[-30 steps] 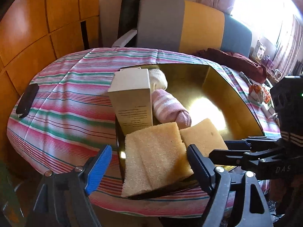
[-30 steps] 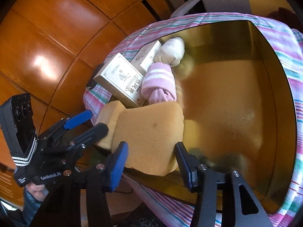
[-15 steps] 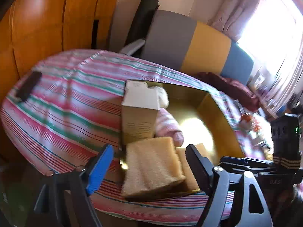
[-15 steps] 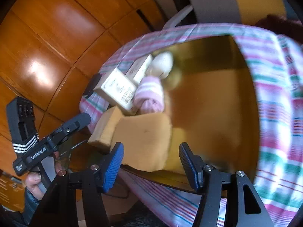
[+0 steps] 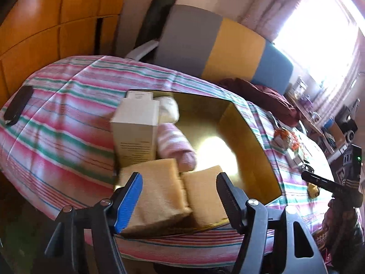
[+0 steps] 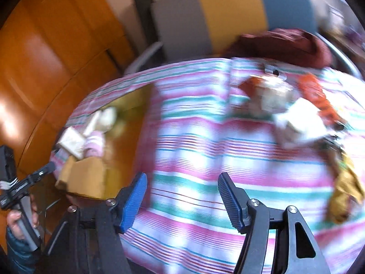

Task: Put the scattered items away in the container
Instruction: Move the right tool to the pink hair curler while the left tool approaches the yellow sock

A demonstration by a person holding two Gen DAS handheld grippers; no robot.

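Daylight is pouring through a curtained window [image 5: 319, 22], orange wood panelling [image 5: 45, 22] is lining the wall, and a grey-yellow-blue chair back [image 5: 219, 45] is standing behind the striped tablecloth [image 5: 57, 114]

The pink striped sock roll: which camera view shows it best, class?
The left wrist view: the pink striped sock roll lies near centre inside the gold box, stripes visible. The right wrist view shows it only small, blurred, far left.
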